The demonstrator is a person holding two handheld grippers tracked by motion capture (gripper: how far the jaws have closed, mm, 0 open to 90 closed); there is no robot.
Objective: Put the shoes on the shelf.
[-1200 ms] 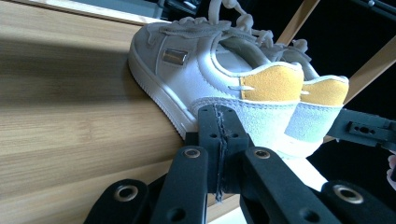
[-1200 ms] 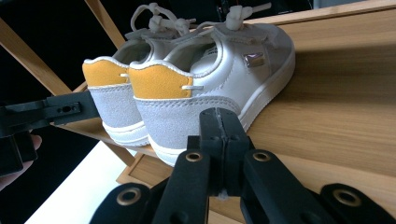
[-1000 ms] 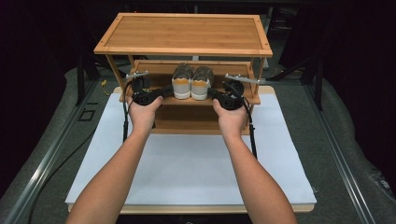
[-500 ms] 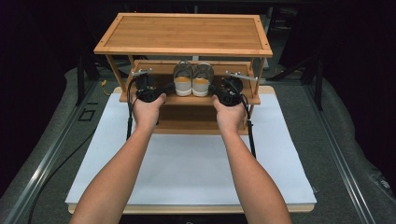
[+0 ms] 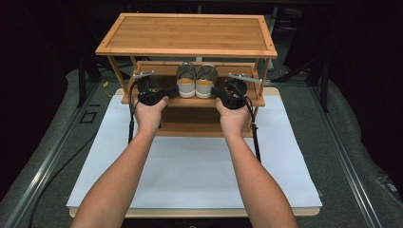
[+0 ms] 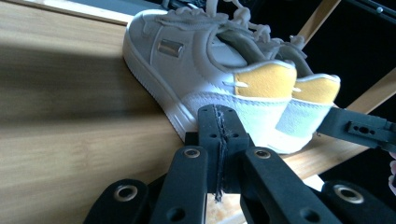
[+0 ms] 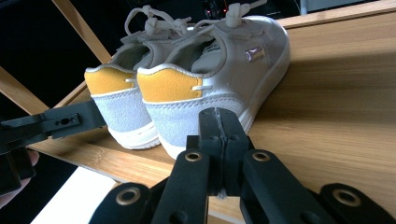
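A pair of grey-white sneakers (image 5: 196, 81) with yellow heel tabs stands on the middle shelf (image 5: 190, 101) of a bamboo shoe rack, heels toward me. My left gripper (image 5: 172, 90) lies at the shelf's front edge just left of the pair, jaws pressed together and empty. In the left gripper view its tips (image 6: 218, 114) sit right at the nearer sneaker's (image 6: 187, 56) heel; I cannot tell if they touch. My right gripper (image 5: 216, 91) mirrors it on the right side, also shut with nothing between its jaws. Its tips (image 7: 218, 119) are by the other sneaker's (image 7: 210, 79) heel.
The rack's top shelf (image 5: 190, 33) overhangs the sneakers, with slanted side struts (image 5: 119, 71) at either end. The rack stands at the far end of a white board (image 5: 190, 166) on grey carpet. Metal rails (image 5: 43, 166) run along both sides.
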